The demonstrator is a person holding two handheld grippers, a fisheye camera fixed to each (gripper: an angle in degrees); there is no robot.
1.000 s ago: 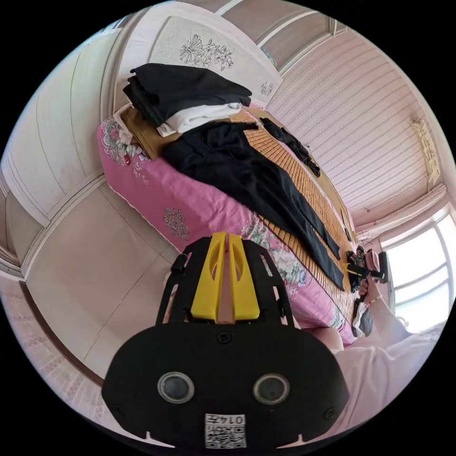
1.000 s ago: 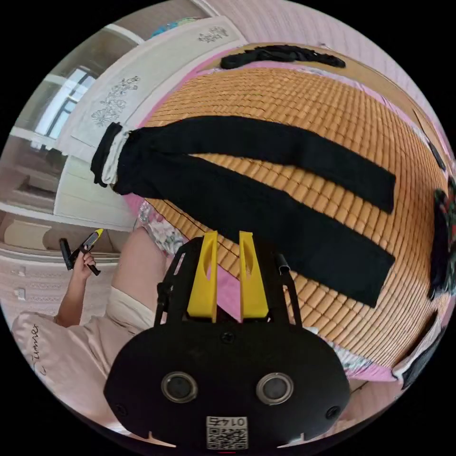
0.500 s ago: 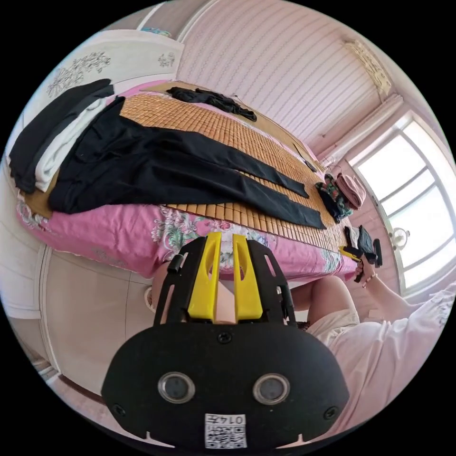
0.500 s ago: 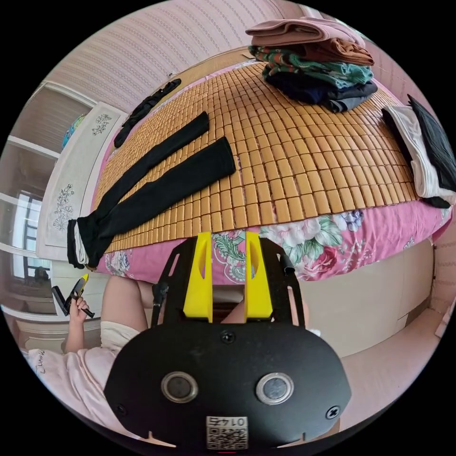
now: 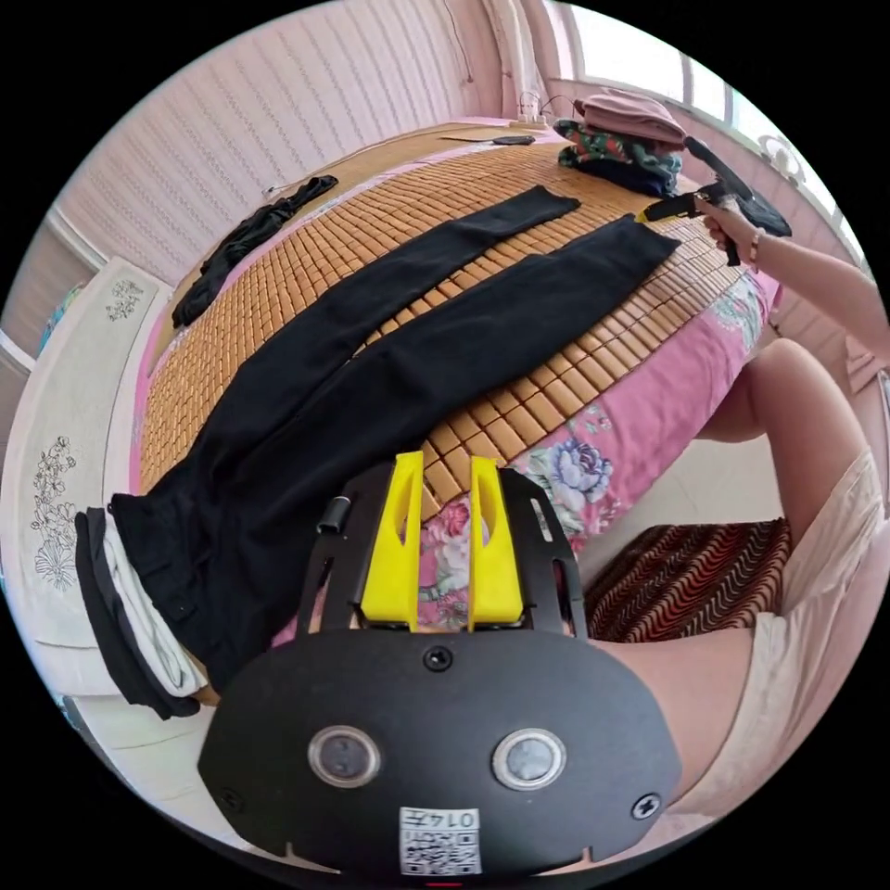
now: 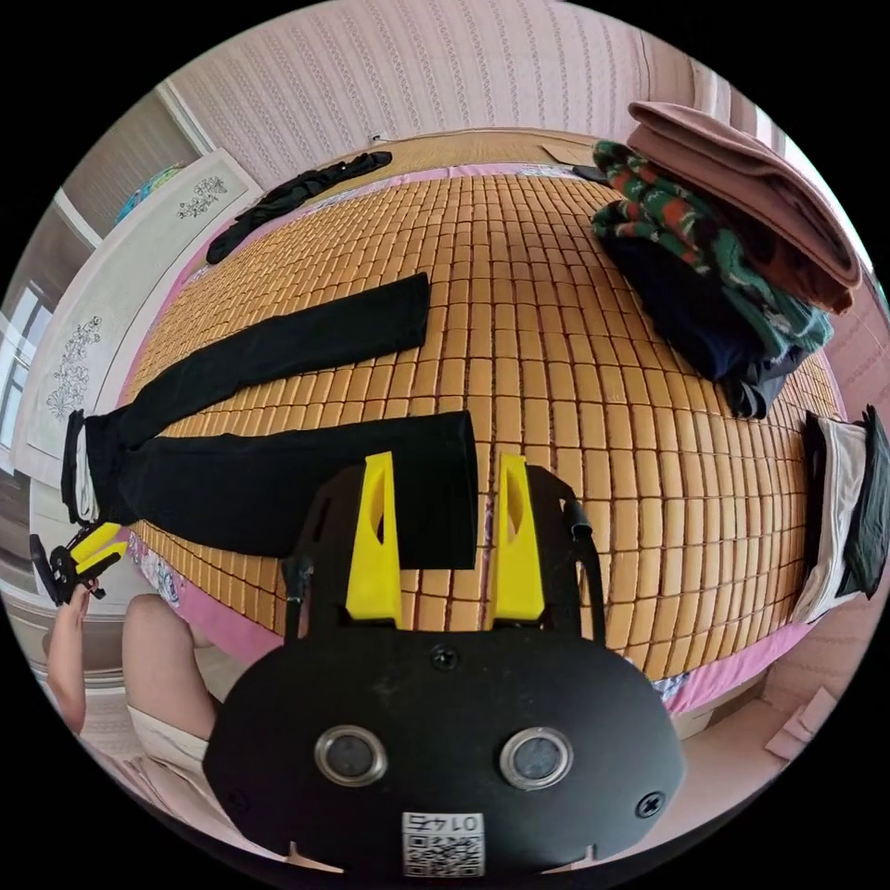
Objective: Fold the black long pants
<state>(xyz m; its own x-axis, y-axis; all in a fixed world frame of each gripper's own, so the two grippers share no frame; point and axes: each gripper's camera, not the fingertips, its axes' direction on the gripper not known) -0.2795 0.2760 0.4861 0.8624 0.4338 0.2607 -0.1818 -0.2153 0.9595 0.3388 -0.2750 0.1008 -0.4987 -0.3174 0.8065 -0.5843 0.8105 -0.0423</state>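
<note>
The black long pants (image 5: 389, 343) lie flat and smooth on a bamboo mat (image 6: 556, 306) of small tan tiles, the two legs spread in a narrow V. In the right gripper view the nearer leg's squared cuff (image 6: 445, 482) lies just beyond the right gripper (image 6: 445, 538), partly behind its left yellow finger (image 6: 375, 547); the jaws stand wide apart, holding nothing. In the left gripper view the waistband (image 5: 176, 575) lies beyond and left of the left gripper (image 5: 443, 547), whose yellow fingers stand a little apart, empty, over the pink floral sheet (image 5: 575, 464). Beyond the waistband sits a folded black-and-white stack (image 5: 120, 612). To the right of the right gripper's fingers is a pile of folded clothes (image 6: 732, 250), patterned green under soft pink.
</note>
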